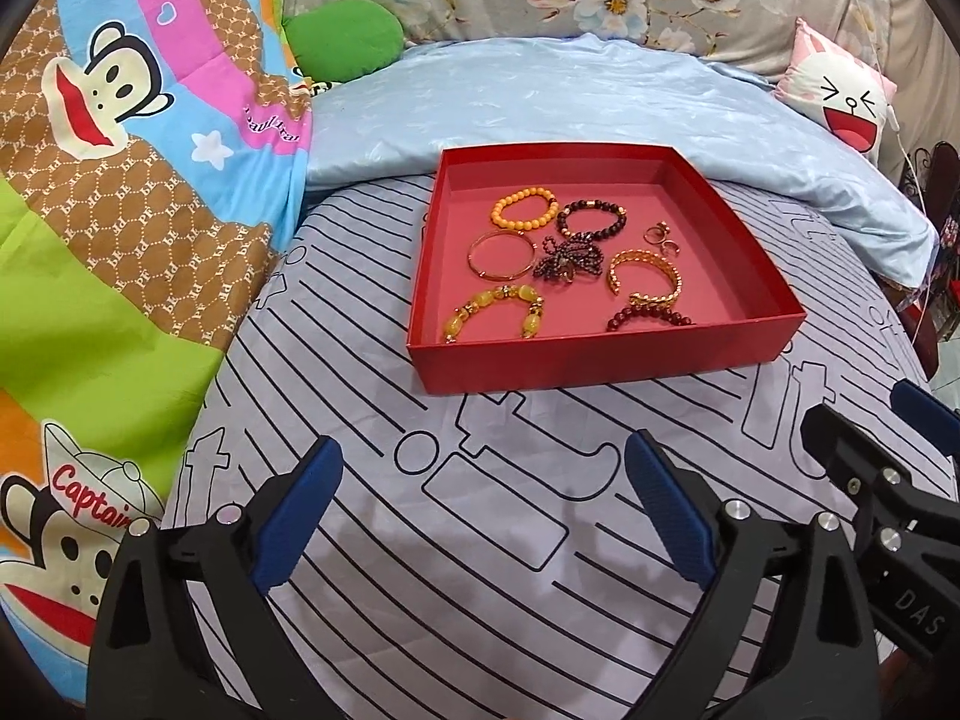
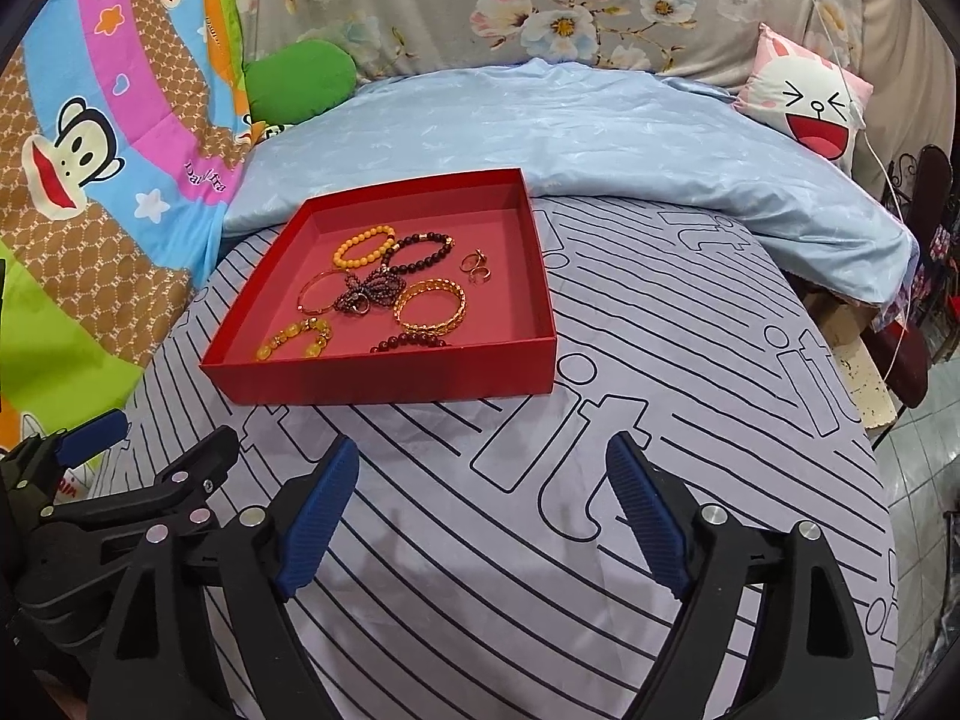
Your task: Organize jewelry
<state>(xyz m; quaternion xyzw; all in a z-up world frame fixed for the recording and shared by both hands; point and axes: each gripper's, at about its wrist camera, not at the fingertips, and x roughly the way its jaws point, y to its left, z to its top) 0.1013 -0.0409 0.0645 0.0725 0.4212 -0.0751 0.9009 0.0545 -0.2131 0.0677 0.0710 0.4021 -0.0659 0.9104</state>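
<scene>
A red shallow box (image 1: 600, 357) (image 2: 384, 384) sits on the striped bed sheet and holds several bracelets: an orange bead one (image 1: 523, 211) (image 2: 363, 247), a dark bead one (image 1: 591, 219) (image 2: 423, 252), a thin gold bangle (image 1: 501, 255), a wide gold cuff (image 1: 645, 276) (image 2: 431, 305), a yellow stone one (image 1: 495, 312) (image 2: 297, 339), a dark tangled chain (image 1: 570, 261) and small rings (image 1: 660, 239) (image 2: 476, 267). My left gripper (image 1: 483, 510) is open and empty, short of the box. My right gripper (image 2: 483, 510) is open and empty too, near the box's front right.
A light blue blanket (image 1: 540, 96) lies behind the box. A cartoon monkey quilt (image 1: 120, 180) is at the left, a green cushion (image 1: 345, 36) and a white rabbit pillow (image 1: 840, 96) at the back. The bed's edge drops off at the right (image 2: 888, 420).
</scene>
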